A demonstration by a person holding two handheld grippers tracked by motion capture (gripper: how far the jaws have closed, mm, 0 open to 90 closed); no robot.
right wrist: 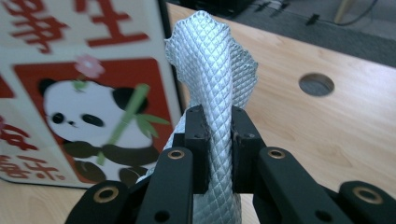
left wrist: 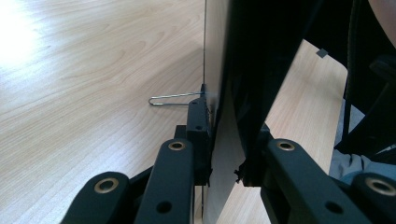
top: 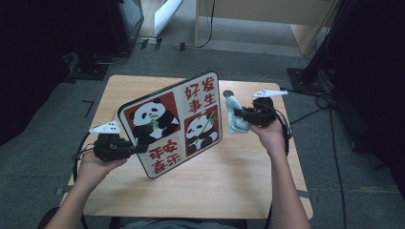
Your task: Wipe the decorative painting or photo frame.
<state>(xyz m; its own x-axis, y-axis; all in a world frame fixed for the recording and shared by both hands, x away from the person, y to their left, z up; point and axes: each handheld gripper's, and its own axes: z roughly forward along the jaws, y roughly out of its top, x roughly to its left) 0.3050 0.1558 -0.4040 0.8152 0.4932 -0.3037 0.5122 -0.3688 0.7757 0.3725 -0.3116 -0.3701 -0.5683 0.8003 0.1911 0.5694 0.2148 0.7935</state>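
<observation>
Board (top: 172,125) with panda prints stands tilted on its lower corner over the table (top: 229,181), held at its left edge; left gripper (top: 136,149) pinches that edge, one pad on each face, as the left gripper view confirms; a wire clip (left wrist: 170,99) juts from the board's face beside the pad (left wrist: 198,126); right gripper (top: 237,113) is clamped on a silver cloth (right wrist: 212,70), lifted just right of the board; judged stage: both items picked up, wiping of the board not yet begun; no containers present.
</observation>
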